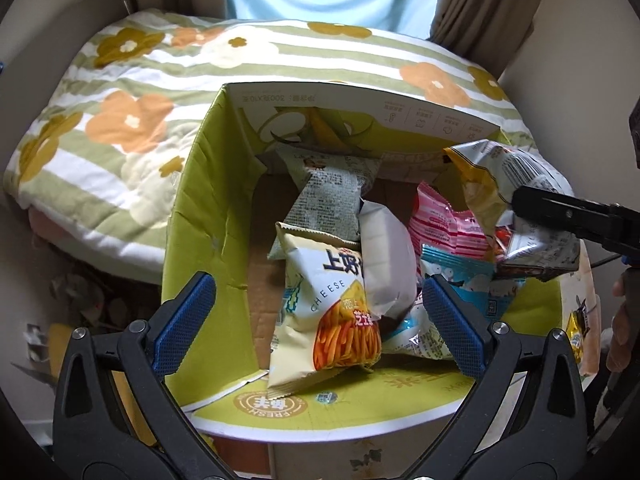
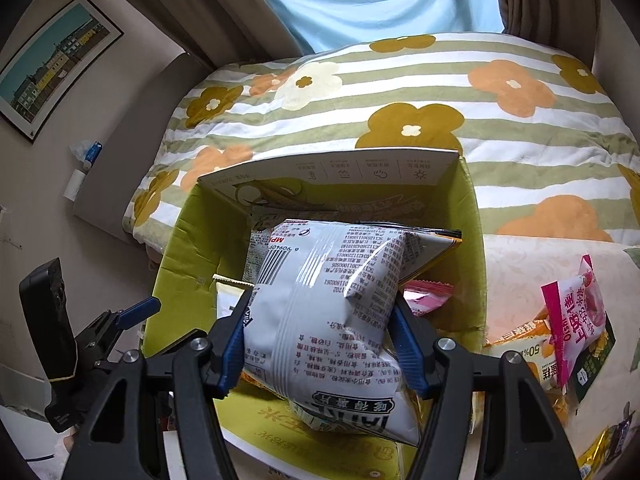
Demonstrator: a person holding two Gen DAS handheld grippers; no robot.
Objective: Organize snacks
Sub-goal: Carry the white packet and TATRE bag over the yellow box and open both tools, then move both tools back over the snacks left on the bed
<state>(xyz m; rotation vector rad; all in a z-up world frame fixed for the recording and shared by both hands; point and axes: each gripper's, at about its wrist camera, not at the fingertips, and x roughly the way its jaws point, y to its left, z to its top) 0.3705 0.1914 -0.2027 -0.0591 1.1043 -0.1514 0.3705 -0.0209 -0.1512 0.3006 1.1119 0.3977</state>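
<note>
While my right tool (image 2: 320,336) clamps the silver chip bag (image 2: 320,300) over the box (image 2: 188,248) for dropping, my left tool (image 1: 320,320) waits, spread.

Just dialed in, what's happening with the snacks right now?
The right hand-held gripper is shut on a silver chip bag and holds it over the open green box. The left hand-held gripper is open and empty, above the near side of the box. Several packets are already inside, among them a cheese snack bag and a pink packet. A few more snacks lie outside, to the right of the box.
</note>
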